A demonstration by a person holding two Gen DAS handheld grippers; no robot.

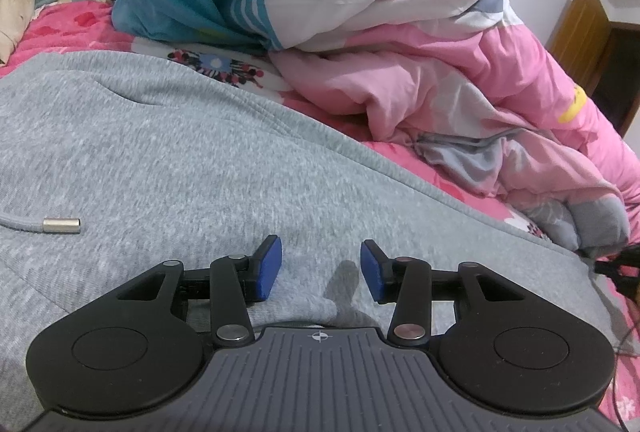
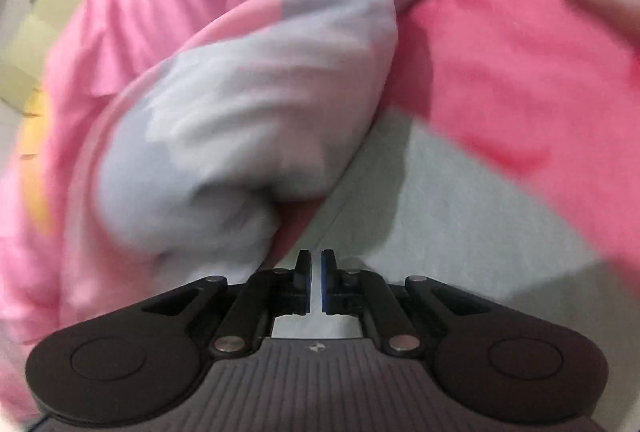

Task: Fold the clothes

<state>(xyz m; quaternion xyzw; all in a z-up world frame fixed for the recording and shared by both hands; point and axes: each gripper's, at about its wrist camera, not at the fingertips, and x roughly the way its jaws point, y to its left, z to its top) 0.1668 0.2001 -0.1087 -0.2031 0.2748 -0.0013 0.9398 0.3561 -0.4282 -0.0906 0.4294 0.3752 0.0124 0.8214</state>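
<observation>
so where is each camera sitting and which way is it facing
Left wrist: sits on the left gripper, looking forward and down across the grey hoodie to the pink quilt heaped behind it; its own blue-padded fingers show, apart.
Right wrist: sits on the right gripper, blurred, looking down at a fold of the pink and grey quilt and the hoodie's grey fabric; its fingers show, nearly together.
Shared: hoodie, quilt and pink bedsheet.

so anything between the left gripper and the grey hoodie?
Nothing visible. The left gripper sits open directly over the grey hoodie, bare fabric between its fingers. The drawstring tip lies off to the side.
</observation>
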